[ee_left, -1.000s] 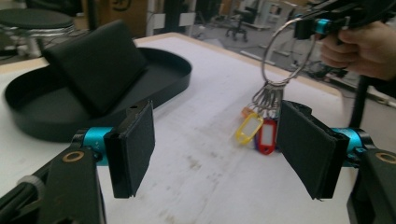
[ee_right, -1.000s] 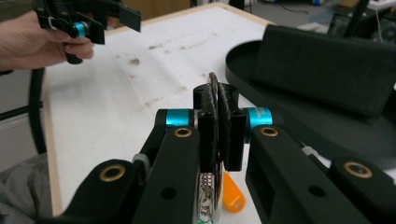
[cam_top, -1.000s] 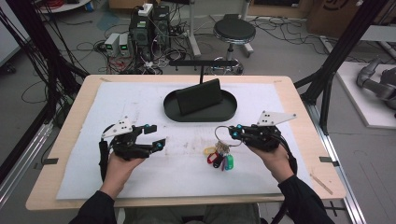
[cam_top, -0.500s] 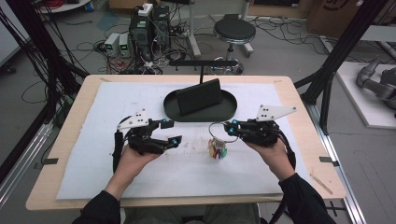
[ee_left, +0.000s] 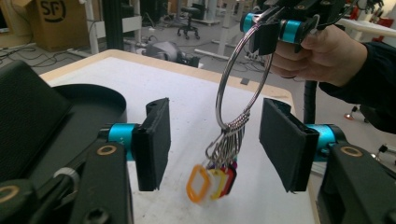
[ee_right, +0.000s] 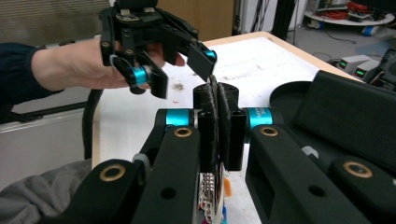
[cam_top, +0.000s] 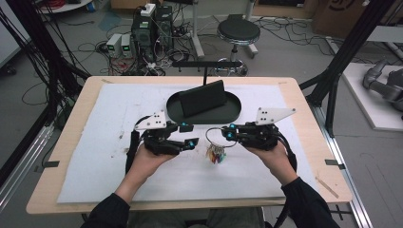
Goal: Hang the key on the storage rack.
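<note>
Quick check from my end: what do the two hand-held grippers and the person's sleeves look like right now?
Both are black with cyan collars behind flat black rectangular pads. The left hand-held gripper and the right hand-held gripper each carry a grey three-cornered plate dotted with small holes. Brass-coloured pivot pins show on the arms. A black cable trails from each. The sleeves are dark.

High view looks down; both gripper views, close, share the key ring [ee_left: 243, 79].

Silver key ring [ee_left: 243, 70] carrying orange, yellow, red and purple tags [ee_left: 212, 181]; black tray [cam_top: 202, 114]; white mat [cam_top: 95, 142] on pale wood tabletop [cam_top: 313, 128]; black grippers, cyan accents.
</note>
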Demonstrator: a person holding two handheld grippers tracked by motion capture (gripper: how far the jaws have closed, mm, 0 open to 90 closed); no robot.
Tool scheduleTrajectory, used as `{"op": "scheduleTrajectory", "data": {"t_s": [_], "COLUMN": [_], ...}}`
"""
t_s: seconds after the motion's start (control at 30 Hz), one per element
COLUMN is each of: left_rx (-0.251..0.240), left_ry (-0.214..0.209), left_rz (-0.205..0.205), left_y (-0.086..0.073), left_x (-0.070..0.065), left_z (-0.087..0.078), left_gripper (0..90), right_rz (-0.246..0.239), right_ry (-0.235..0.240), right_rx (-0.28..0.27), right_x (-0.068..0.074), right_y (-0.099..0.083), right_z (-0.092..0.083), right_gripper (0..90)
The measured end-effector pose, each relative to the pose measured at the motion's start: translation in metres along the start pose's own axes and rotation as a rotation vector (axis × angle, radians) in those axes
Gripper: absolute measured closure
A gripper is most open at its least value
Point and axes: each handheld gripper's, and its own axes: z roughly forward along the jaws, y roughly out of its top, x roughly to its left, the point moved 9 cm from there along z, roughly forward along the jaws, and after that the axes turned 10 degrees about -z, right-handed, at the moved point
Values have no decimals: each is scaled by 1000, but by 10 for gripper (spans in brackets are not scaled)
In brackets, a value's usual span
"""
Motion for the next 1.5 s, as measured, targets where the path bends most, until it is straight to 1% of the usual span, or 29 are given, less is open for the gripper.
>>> {"op": "scheduleTrajectory", "data": {"t_s": [0.07,0.2,0.3,0.37,0.43,0.47,0.5,0.53,0.6,0.77,0.83,0.9,0.97,1.03,1.17,1.23,1.3,1.33,1.37,1.4,1.43,1.47,1.5], "left_rx": [13,24,30,35,38,40,36,36,35,36,38,39,34,31,30,23,16,14,9,9,3,-1,-7], "left_ry": [-6,-23,-32,-32,-32,-26,-26,-29,-26,-41,-45,-46,-47,-43,-39,-36,-31,-28,-26,-21,-18,-12,-10], "left_rz": [9,22,24,31,42,47,45,51,61,73,78,79,81,91,93,94,103,108,104,111,108,111,109], "left_y": [0,-1,-1,-2,-2,-3,-3,-2,-2,-3,-4,-4,-4,-3,-3,-2,-1,-1,0,0,1,2,3], "left_x": [-1,-5,-7,-7,-8,-8,-8,-8,-9,-12,-13,-13,-13,-14,-14,-13,-13,-13,-13,-12,-11,-10,-10], "left_z": [4,11,16,18,21,21,22,22,23,24,25,25,25,25,26,25,24,23,23,21,20,19,18], "left_gripper": [468,519,533,543,591,629,646,646,678,793,809,823,846,855,861,863,864,864,864,865,865,865,865], "right_rz": [-4,-12,-14,-13,-16,-15,-16,-16,-17,-13,-10,-17,-9,-10,-2,-8,-18,-18,-21,-17,-15,-15,-15], "right_ry": [10,24,36,36,38,43,43,43,46,57,59,61,66,65,68,64,45,45,36,31,28,13,13], "right_rx": [-2,-4,-2,-1,0,2,1,1,2,5,7,6,6,5,2,4,10,10,14,11,9,6,6], "right_x": [2,5,7,7,8,8,8,8,9,9,10,9,9,9,8,6,5,5,4,4,3,0,0], "right_y": [0,1,1,1,1,1,1,1,1,1,0,0,0,0,-2,-3,-4,-4,-5,-5,-5,-5,-5], "right_z": [1,4,5,5,6,7,7,7,7,7,7,8,7,6,6,6,6,6,6,6,5,2,2], "right_gripper": [874,874,874,874,874,874,874,874,874,874,874,874,874,873,871,866,851,851,822,807,787,738,738]}}
